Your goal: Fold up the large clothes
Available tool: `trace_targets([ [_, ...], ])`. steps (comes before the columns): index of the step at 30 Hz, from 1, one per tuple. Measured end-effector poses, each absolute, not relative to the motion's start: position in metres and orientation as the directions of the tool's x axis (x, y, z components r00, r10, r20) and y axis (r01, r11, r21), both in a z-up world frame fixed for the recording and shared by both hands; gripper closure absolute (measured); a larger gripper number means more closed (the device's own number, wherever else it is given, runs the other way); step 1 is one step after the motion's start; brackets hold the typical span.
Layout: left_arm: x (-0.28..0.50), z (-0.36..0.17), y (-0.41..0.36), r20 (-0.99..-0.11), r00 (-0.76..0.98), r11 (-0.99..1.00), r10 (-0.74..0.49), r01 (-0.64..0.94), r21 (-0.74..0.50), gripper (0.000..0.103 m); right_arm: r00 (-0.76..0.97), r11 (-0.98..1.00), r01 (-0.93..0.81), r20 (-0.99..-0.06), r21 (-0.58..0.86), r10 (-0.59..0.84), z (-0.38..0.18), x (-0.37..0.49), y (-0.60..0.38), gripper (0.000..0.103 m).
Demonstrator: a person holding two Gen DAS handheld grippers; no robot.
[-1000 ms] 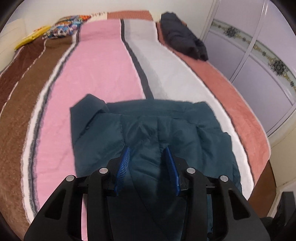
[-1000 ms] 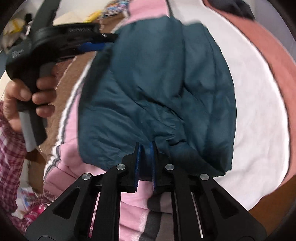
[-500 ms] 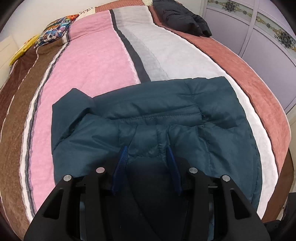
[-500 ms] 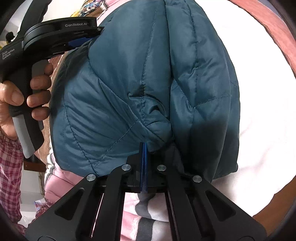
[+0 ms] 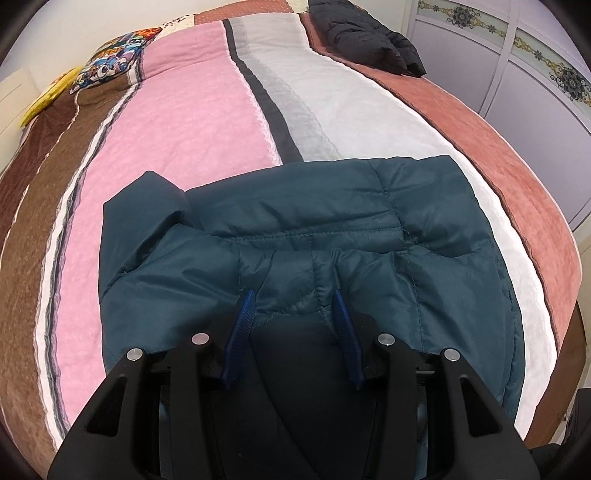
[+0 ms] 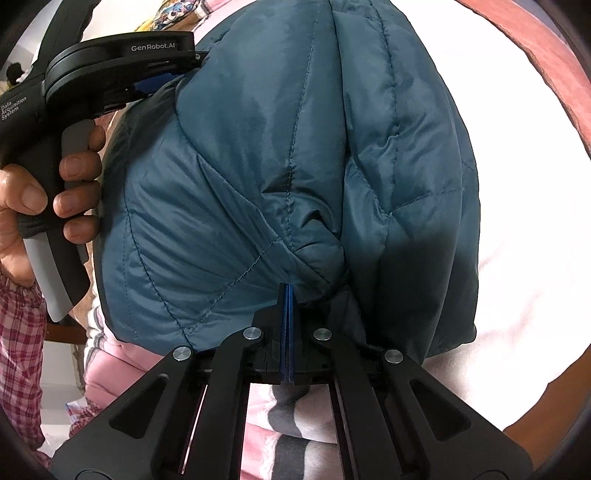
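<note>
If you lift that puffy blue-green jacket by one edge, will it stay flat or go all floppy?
Probably floppy: the jacket already lies in soft folds and creases on the bedspread. Its quilted, puffy panels suggest it is light for its size. The shiny fabric looks slippery, so the right tongs, shut at a bunched fold, might lose it.

Jacket point(image 5: 314, 236) is a dark teal quilted thing. Blanket point(image 5: 192, 125) has stripes: pink, brown, white, grey, charcoal, rusty rose. Black coat point(image 5: 365, 33) up top, cartoon-print pillow point(image 5: 114, 62), yellow bit point(image 5: 46, 99), red-white plaid sleeve point(image 6: 18, 332). Gripper pads point(image 5: 242, 325) are blue.
</note>
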State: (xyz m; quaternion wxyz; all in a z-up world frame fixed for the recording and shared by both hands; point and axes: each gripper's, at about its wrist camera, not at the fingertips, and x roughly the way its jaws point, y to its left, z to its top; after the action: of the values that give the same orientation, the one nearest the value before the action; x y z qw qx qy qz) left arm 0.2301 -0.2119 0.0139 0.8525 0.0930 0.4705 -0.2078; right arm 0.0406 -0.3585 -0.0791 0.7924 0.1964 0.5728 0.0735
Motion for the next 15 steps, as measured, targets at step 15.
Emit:
trace_targets([
  [15, 0.2298, 0.0143, -0.2139, -0.837, 0.483, 0.901, -0.258, 0.432, -0.028, 0.058, 0.334, 0.908, 0.11, -0.876, 0.404, 0.349, -0.0798, 0.0429, -0.3589, 0.103],
])
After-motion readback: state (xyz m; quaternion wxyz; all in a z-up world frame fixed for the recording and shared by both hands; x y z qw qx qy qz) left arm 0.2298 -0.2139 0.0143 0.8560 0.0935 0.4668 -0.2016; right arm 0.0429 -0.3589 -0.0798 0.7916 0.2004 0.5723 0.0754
